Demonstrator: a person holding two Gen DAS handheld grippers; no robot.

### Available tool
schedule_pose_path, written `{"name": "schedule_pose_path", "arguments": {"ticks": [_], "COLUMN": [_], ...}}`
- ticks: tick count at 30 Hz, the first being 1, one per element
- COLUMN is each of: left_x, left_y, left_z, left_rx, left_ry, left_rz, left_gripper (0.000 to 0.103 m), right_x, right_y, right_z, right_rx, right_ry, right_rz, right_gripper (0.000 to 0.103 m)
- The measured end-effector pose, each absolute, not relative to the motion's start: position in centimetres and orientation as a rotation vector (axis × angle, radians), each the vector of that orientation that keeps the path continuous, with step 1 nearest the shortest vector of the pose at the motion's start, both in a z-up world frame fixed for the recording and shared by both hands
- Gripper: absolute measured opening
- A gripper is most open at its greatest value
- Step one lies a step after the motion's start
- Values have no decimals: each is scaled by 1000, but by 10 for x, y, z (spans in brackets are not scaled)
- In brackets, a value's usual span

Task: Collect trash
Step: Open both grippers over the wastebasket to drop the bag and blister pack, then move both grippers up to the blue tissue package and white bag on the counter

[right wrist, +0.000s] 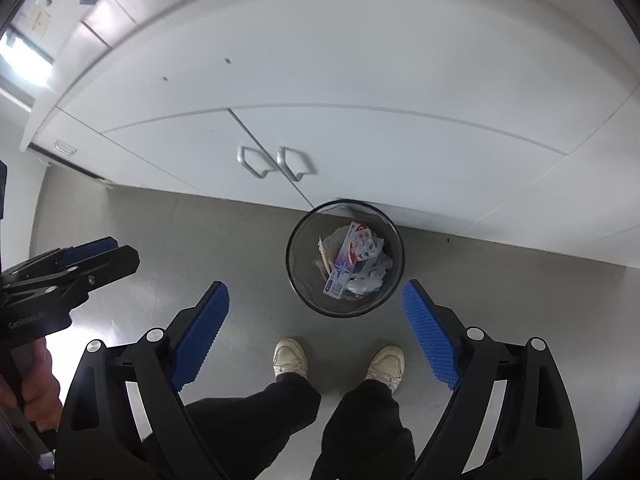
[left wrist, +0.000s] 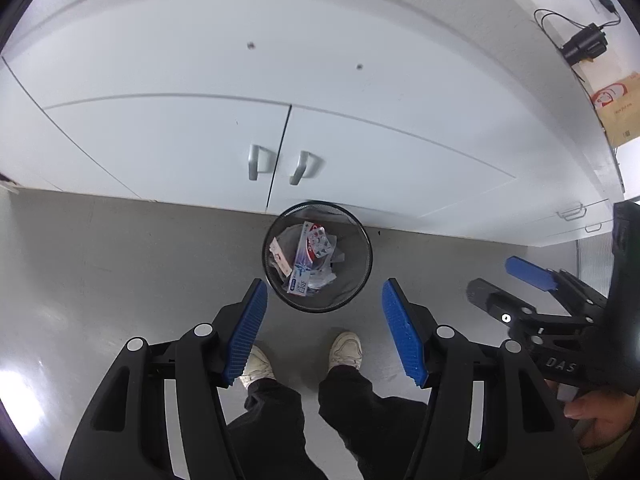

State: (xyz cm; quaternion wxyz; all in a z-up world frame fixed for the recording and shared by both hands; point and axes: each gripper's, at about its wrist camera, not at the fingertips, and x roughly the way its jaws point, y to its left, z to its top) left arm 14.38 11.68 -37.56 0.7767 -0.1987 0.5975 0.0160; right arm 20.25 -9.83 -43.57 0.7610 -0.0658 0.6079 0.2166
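You are standing over a grey floor with both grippers pointing down. Your left gripper has its blue ribbed pads spread wide, and nothing sits between them. Past the fingertips, a black wire-mesh wastebasket stands on the floor, hard up against the base of the white cabinet, just below the seam between its two doors. Inside it lies the trash: a long toothpaste box propped lengthwise, a blister pack on its upper end, a pale paper strip to the left, and crumpled clear wrappers around them. Your two pale sneakers are planted just short of the basket, black trouser legs above them. At the right edge of the left view your right gripper shows from the side. Its own camera shows its pads apart and empty as well, with the basket just beyond and between the fingertips. On the countertop at far right sit a brown cardboard box and a black adapter with its cable.
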Motion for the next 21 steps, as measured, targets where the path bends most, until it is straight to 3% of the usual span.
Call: {"name": "schedule_pose_path", "arguments": {"ticks": [12,21], "left_x": [141,164], "left_y": [136,146], "left_z": [-226,-154], "left_rx": [-292,-240], "left_ry": [1187,1051], "left_rz": [-54,-82], "left_gripper": [65,68], "right_x": [189,205], "right_y": [-112,-115], "right_z": [-252,-175], "right_rx": [-103,-50], "right_ry": [1117,970], "right_rz": [391,303], "right_gripper": [97,97]}}
